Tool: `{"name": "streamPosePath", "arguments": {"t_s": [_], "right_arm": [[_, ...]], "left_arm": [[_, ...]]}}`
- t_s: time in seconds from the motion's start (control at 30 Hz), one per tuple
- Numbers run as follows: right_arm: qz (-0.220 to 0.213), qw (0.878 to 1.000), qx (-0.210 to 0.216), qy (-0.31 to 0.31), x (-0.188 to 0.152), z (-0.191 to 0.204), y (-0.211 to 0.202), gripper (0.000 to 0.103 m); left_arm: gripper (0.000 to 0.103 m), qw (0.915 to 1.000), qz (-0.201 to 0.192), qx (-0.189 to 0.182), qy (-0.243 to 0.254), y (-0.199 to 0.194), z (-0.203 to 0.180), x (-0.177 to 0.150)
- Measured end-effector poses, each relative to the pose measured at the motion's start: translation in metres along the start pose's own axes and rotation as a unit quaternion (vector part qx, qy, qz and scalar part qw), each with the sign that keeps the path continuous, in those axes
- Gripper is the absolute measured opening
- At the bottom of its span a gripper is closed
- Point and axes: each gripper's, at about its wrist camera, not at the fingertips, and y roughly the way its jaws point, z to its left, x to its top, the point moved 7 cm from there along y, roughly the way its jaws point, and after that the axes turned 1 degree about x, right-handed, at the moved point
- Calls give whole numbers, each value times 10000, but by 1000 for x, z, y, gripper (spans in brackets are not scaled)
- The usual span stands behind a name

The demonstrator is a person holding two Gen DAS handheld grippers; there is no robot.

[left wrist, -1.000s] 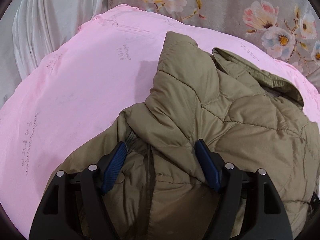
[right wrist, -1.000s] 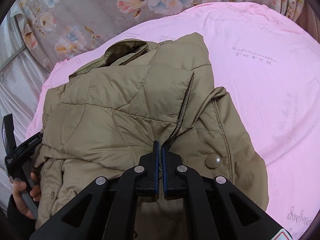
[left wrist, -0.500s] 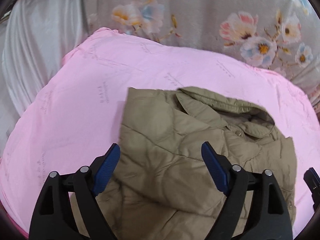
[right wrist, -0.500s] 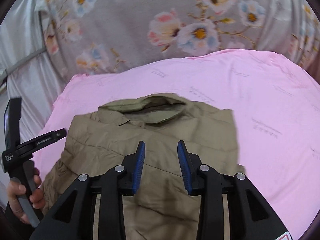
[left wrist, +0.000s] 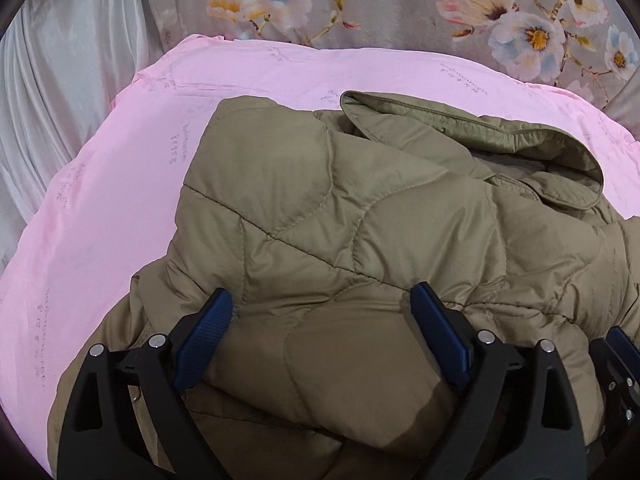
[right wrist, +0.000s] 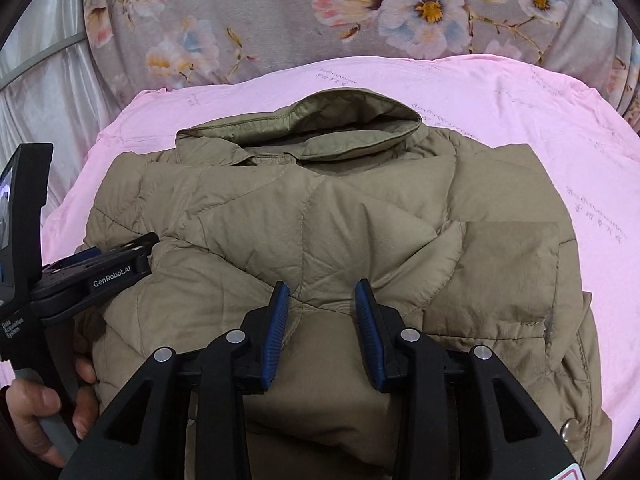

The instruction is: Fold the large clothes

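An olive quilted jacket (left wrist: 360,240) lies folded on a pink sheet (left wrist: 120,200), its collar (left wrist: 480,132) at the far side. It also shows in the right wrist view (right wrist: 340,220), with the collar (right wrist: 352,120) at the top. My left gripper (left wrist: 324,320) is open, its blue pads wide apart over the near folded edge. My right gripper (right wrist: 322,312) is open and empty above the jacket's near middle. The left tool (right wrist: 92,276) and the hand holding it show at the jacket's left side.
The pink sheet (right wrist: 560,140) covers a rounded surface with bare cloth on both sides of the jacket. A grey floral fabric (right wrist: 360,12) stands behind it. A white curtain (left wrist: 60,100) hangs at the left.
A second ago my right gripper was shut on the jacket's hem; it has let go and opened. Both grippers lifted back, then came down close over the folded jacket. The jacket now lies folded.
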Motion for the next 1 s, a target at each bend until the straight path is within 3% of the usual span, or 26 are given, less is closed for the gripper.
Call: {"name": "streamPosePath", "arguments": {"t_s": [0.37, 0.47, 0.57, 0.67, 0.77, 0.93, 1.0], "right_arm": [[114, 9999, 85, 57, 2, -1, 2, 37], [174, 9991, 308, 246, 12, -2, -10, 43], [-55, 9968, 538, 591, 38, -11, -25, 49], [-87, 9881, 968, 1192, 64, -22, -22, 50], [-12, 9739, 1318, 1846, 83, -35, -3, 50], [281, 9508, 1531, 2680, 91, -54, 38, 52], [409, 9429, 1642, 2869, 89, -55, 54, 52]], "left_arm": [[89, 9996, 73, 212, 183, 3, -5, -2], [89, 9995, 253, -137, 92, -3, 1, 2], [89, 9960, 277, -784, -339, -22, 14, 23], [90, 9855, 215, -1480, -797, -31, 19, 62], [93, 9708, 510, -2069, -1106, -12, 14, 93], [93, 9518, 1334, -2448, -1281, 49, -15, 99], [93, 9515, 1392, -2419, -1294, 59, -20, 96]]}}
